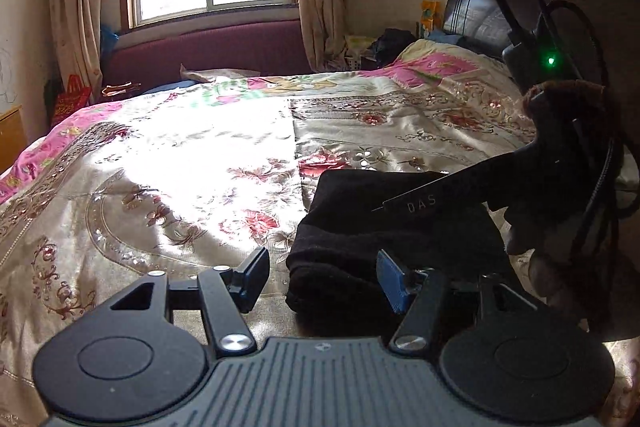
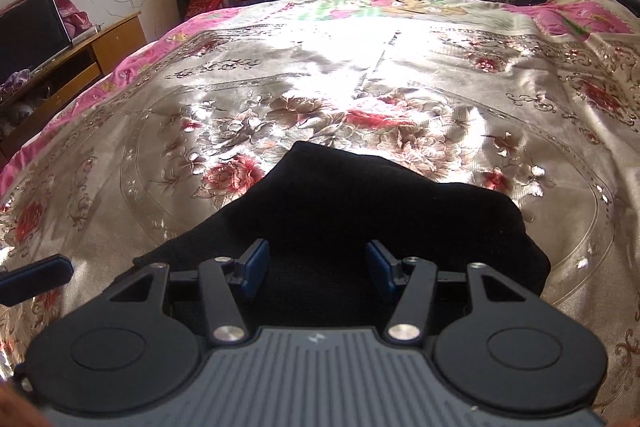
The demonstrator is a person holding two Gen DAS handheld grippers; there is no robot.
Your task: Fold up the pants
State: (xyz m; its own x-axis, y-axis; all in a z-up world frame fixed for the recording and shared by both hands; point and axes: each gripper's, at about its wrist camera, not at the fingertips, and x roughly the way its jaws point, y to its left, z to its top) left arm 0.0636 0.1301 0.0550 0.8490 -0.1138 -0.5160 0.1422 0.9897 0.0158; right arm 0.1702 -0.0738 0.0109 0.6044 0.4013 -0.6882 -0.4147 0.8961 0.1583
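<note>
One bed (image 2: 500, 75), covered by a glossy satin spread with a floral pattern. One pair of black pants (image 2: 360, 211), soft knit, folded into a thick bundle, lies on it. Two grippers. Left gripper (image 1: 322, 277): jaws released, nothing between them; the bundle lies just ahead, toward the right jaw. Right gripper (image 2: 318, 267): jaws parted over the bundle, which extends ahead; no pad visibly presses the cloth.

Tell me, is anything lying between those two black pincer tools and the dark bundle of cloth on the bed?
Nothing visible. The folded black fabric pants lie directly under the right gripper, whose jaws stand apart above the cloth. The left gripper points at the bundle's edge, only the shiny floral bedspread beside it.
</note>
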